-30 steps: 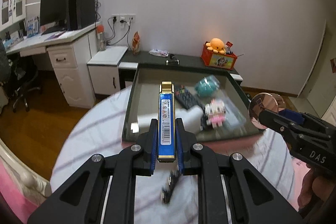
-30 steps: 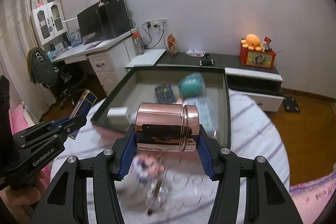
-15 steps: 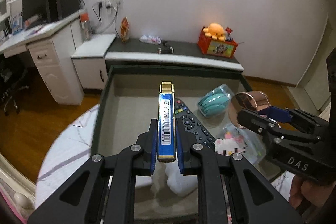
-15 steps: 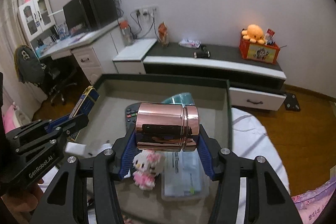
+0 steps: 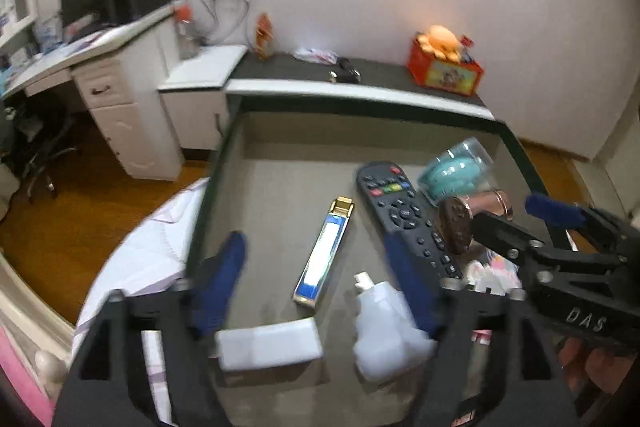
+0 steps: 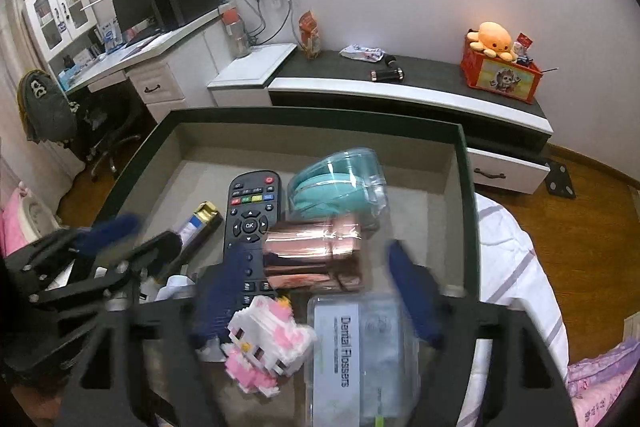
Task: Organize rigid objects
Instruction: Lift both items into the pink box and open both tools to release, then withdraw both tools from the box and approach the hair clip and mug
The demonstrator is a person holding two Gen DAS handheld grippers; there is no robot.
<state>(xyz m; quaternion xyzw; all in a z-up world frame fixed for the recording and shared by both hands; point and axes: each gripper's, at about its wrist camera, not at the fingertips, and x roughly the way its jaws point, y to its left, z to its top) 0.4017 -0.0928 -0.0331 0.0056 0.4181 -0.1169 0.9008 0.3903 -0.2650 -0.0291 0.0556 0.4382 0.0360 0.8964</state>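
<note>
A dark-rimmed tray (image 5: 218,163) (image 6: 466,187) lies on the bed. My left gripper (image 5: 320,281) is open; the blue and gold box (image 5: 324,253) lies flat in the tray between its spread fingers. It also shows in the right wrist view (image 6: 196,227). My right gripper (image 6: 316,291) is open; the copper tin (image 6: 316,259) lies on its side in the tray between its fingers. The tin also shows in the left wrist view (image 5: 460,227).
In the tray lie a black remote (image 6: 250,215), a teal case in clear plastic (image 6: 340,183), a pink and white block figure (image 6: 268,339), a dental flosser box (image 6: 356,351), a white bottle (image 5: 384,331) and a white block (image 5: 268,347). A low cabinet (image 6: 400,83) stands behind.
Both grippers moved forward over the tray and opened. The blue and gold box and the copper tin were let go and now lie in the tray.
</note>
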